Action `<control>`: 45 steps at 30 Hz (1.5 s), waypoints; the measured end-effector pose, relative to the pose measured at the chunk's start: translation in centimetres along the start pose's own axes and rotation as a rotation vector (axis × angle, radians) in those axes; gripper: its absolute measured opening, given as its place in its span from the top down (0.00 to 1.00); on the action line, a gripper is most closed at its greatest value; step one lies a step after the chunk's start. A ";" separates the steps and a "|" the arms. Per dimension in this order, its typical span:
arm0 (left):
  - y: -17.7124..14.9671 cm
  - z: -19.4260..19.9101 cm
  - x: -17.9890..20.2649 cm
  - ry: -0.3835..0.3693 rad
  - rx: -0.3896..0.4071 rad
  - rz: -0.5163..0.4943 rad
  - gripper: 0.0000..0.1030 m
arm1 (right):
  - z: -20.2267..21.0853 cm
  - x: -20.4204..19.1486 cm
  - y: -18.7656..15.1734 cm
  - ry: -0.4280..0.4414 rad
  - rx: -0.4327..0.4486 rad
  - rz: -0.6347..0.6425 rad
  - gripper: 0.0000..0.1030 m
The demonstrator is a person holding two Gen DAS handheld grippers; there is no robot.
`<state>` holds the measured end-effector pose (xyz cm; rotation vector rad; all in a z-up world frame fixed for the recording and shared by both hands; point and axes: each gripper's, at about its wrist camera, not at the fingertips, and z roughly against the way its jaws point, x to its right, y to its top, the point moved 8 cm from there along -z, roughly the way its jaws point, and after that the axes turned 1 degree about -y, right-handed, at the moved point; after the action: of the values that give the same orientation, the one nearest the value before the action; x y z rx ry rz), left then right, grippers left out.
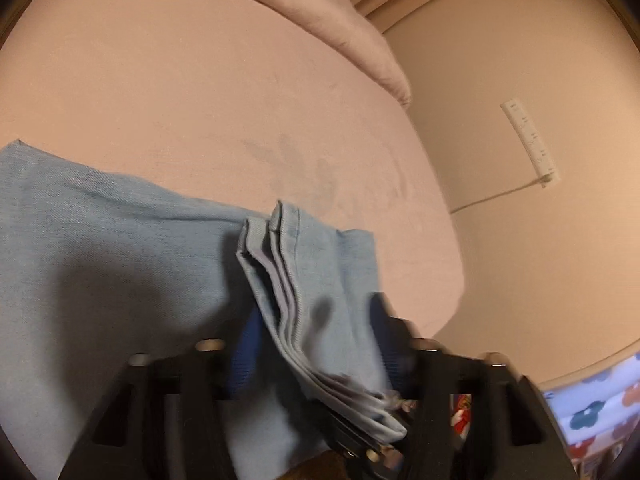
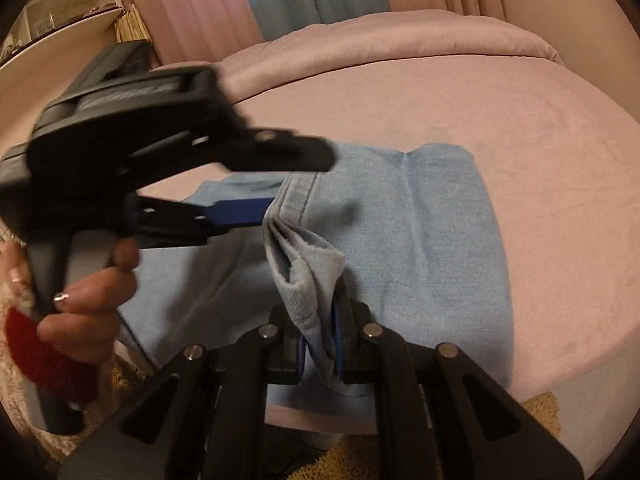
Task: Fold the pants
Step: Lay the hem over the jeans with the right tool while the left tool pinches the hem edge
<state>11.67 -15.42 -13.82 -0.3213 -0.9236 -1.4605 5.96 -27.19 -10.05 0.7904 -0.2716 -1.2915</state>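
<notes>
We see the pants (image 2: 424, 240), pale blue denim, lying on the pink bed (image 2: 440, 120), already doubled so that the legs rest one upon the other; the hems (image 1: 280, 264) are gathered into a stack of several layers and lifted off the rest of the cloth; the right gripper (image 2: 320, 344) has its fingers closed tight on one end of that hem stack, the blue pads pressing denim from both sides; the left gripper (image 1: 316, 344) grips the same stack at its other end, the fabric running down between its fingers, which stand close together on it; the left hand (image 2: 84, 300) shows in the right wrist view, wrapped round its tool's handle. We judge the lengthwise fold done, and the crosswise fold in hand: the hems are raised but not yet laid down on the waist end, which we cannot see clearly here. What is left, as we read it, is to carry the hems across, set them square on the far part, release both grips and perhaps make 1 more fold
</notes>
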 end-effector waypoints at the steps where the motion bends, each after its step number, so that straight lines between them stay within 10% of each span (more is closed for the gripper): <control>1: -0.1 0.0 -0.4 0.073 -0.003 -0.020 0.90 | 0.1 -0.1 0.2 0.003 0.000 0.003 0.89; 10: -0.4 8.2 -0.2 0.216 0.156 -0.159 0.93 | 1.9 -4.4 1.6 0.173 0.032 0.029 0.89; 16: -1.4 7.4 -6.0 0.419 0.108 -0.136 0.93 | -2.4 -7.9 -0.4 0.248 -0.089 0.048 0.88; 22: -2.0 6.4 -7.9 0.434 0.094 -0.114 0.93 | -4.5 -8.9 -2.3 0.205 -0.158 0.062 0.82; 32: -2.0 9.4 -7.9 0.396 0.136 -0.106 0.93 | 0.0 -6.7 0.3 0.120 -0.119 0.030 0.34; 42: -1.3 10.1 -7.8 0.509 0.180 -0.084 0.88 | 0.8 0.8 0.7 -0.034 -0.108 -0.105 0.34; 45: -2.0 10.8 -6.3 0.444 0.194 -0.107 0.88 | -0.2 1.7 0.3 -0.121 -0.123 -0.085 0.46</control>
<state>7.07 -3.75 -12.03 0.1942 -0.7191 -1.4460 6.76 -28.68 -10.43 0.6264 -0.2549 -1.4252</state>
